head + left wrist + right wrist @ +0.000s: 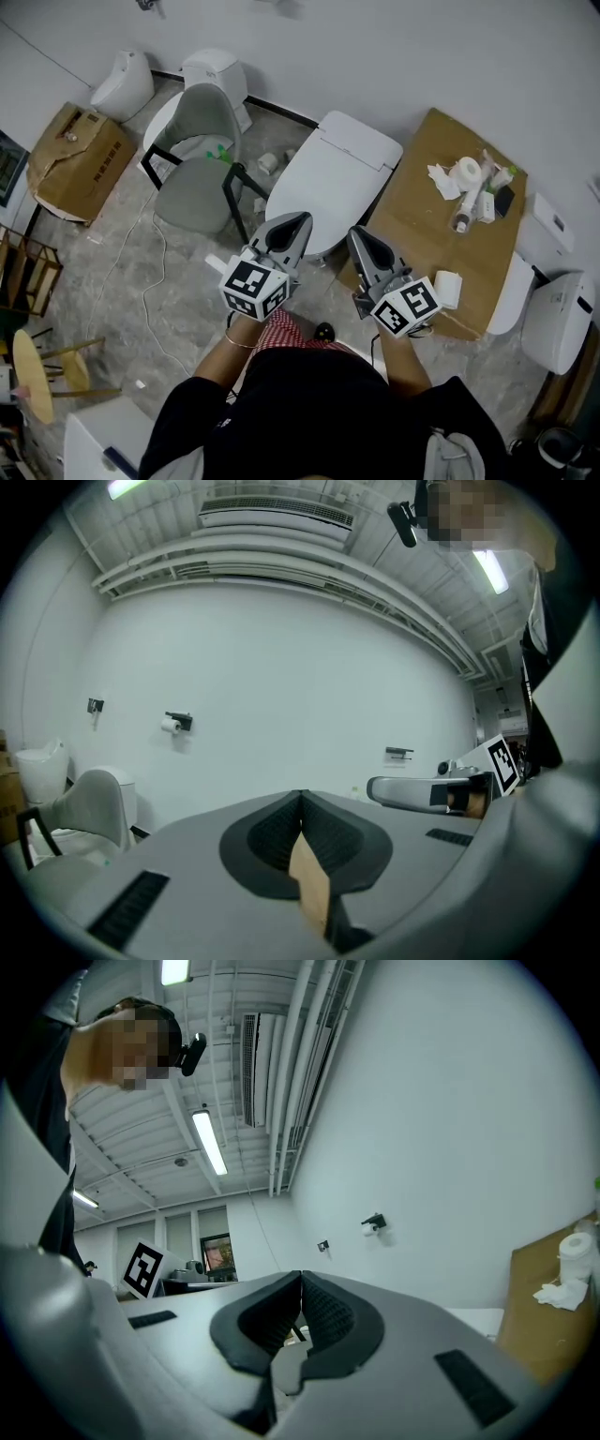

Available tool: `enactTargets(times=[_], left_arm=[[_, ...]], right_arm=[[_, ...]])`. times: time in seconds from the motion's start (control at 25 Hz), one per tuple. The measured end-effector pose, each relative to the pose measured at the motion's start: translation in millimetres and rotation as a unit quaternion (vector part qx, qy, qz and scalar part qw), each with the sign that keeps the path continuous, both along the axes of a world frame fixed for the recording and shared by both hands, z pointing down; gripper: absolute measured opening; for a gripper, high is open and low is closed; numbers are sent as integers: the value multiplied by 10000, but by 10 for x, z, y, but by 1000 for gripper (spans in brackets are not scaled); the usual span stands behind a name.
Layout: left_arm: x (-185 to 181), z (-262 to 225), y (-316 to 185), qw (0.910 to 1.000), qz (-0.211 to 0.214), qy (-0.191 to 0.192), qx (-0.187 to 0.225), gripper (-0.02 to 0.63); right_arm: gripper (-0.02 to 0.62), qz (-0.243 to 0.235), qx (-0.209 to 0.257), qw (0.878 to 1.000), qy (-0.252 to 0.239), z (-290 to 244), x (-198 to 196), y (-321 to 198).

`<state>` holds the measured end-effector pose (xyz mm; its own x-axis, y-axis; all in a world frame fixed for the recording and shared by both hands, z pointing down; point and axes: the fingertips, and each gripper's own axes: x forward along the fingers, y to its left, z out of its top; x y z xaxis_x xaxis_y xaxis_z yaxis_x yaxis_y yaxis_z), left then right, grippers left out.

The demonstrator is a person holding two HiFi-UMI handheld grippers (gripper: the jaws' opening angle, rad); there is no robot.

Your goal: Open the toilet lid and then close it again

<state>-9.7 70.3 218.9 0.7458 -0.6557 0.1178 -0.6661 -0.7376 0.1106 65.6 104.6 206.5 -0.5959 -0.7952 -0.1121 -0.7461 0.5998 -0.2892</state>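
Centre floor, just beyond both tongs: white oval plastic toilet lid point(333, 183), lying down; left tongs point(301, 218) and right tongs point(355, 232) pinched together, empty, clear of it; opening and closing apparently both outstanding.

Wears a black top point(309, 403) with sleeves ending above the forearms, red-and-white checked cloth point(292, 333) just below it, a thin bracelet point(236, 342) at the left wrist and a small black camera point(405, 522) on the head. Has a left gripper point(302, 218) and a right gripper point(355, 232) of one make: smooth grey plastic shells narrowing to a point, lined inside with black ribbed pads point(328, 841) and cut with a dark slot on each flank. Bears on each a white cube point(253, 284) printed with black square markers, plus a tan strip point(309, 883) low between the left one's pads.
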Motion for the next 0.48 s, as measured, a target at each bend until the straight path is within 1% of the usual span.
enactTargets(times=[0.08, 0.24, 0.36, 0.48], left_arm=[[9, 21, -54, 9999, 117, 27, 0, 5], [43, 76, -138, 9988, 483, 57, -27, 5], [21, 118, -224, 9975, 676, 161, -105, 5], [-2, 224, -325, 9968, 772, 77, -172, 5]], right_arm=[[21, 100, -61, 9999, 42, 37, -1, -44], [20, 338, -170, 9993, 50, 88, -20, -121], [20, 509, -269, 9983, 67, 151, -60, -190], [20, 658, -398, 9970, 112, 267, -73, -267]])
